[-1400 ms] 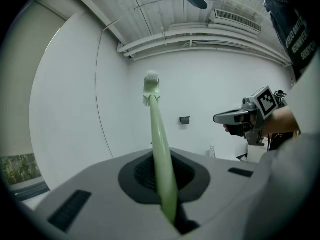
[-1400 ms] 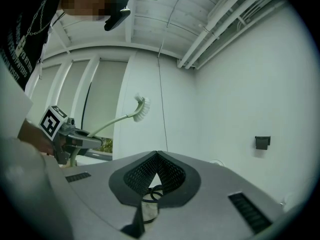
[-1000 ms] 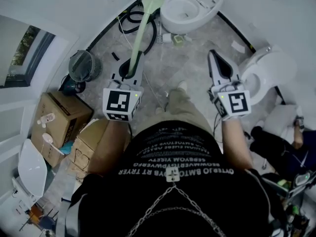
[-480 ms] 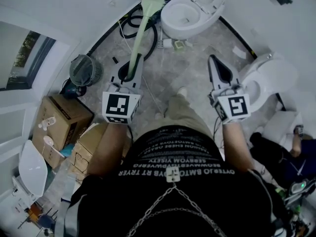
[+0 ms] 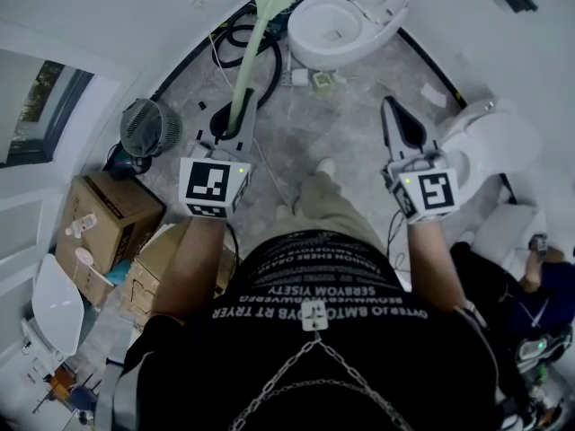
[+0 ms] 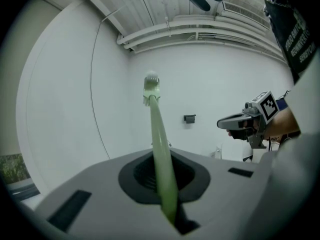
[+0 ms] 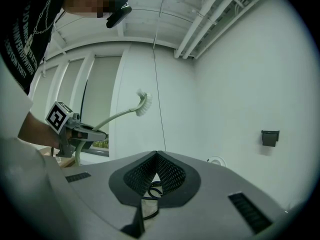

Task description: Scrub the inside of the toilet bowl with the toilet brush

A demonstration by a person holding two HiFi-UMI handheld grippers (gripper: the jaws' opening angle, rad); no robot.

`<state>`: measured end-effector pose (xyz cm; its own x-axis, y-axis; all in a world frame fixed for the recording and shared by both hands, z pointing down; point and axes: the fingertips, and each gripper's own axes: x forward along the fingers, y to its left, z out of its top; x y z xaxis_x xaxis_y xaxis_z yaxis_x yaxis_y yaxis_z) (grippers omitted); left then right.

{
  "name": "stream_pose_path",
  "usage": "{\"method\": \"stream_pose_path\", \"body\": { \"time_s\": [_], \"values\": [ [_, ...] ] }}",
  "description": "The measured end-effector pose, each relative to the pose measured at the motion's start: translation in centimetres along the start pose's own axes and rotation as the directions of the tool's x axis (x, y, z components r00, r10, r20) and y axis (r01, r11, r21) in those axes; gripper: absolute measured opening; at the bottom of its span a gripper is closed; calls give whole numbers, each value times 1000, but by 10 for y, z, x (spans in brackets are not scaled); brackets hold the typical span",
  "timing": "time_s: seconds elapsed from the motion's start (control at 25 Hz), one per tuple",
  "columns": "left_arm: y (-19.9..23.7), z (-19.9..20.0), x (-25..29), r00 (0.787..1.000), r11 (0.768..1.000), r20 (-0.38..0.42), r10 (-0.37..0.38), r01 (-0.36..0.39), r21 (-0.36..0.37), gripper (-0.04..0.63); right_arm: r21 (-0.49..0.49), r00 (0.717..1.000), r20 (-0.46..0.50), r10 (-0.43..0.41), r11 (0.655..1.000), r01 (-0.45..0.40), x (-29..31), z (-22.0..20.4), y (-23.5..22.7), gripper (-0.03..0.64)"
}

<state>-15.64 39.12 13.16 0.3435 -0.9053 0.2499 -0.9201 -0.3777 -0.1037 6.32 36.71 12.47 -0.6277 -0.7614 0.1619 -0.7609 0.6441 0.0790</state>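
1. Left gripper [image 5: 232, 124]: jaws clamped on the pale green handle of the toilet brush [image 5: 254, 48]; its bristle head is raised, left of the toilet bowl [image 5: 355, 50] and outside it.
2. Right gripper [image 5: 396, 119]: jaws closed together, holding nothing.

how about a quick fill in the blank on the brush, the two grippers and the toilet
1. The left gripper is shut on the handle of a pale ____ toilet brush.
2. The right gripper has its jaws together and holds ____.
3. In the head view, the brush's bristled end lies to the ____ of the toilet bowl, not inside it.

Missing words: green; nothing; left
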Motion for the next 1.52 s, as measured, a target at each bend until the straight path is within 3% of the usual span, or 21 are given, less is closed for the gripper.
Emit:
{"method": "stream_pose_path", "body": {
  "time_s": [0.16,0.52,1.16,1.52],
  "values": [
    [-2,-5,19,1000,999,-23,-22,21,-34,2,6,1000,-26,1,1000,-1,12,-4,-14,3],
    [18,-6,56,999,999,-51,3,-5,-35,2,-3,999,-32,31,1000,-31,40,-8,-42,3],
    [18,24,106,999,999,-28,43,-43,-12,2,20,1000,-12,27,999,-27,72,-5,-108,3],
    [13,49,132,996,996,-11,92,-92,-11,2,27,997,17,81,996,-82,93,-3,-144,3]
  ]
}}
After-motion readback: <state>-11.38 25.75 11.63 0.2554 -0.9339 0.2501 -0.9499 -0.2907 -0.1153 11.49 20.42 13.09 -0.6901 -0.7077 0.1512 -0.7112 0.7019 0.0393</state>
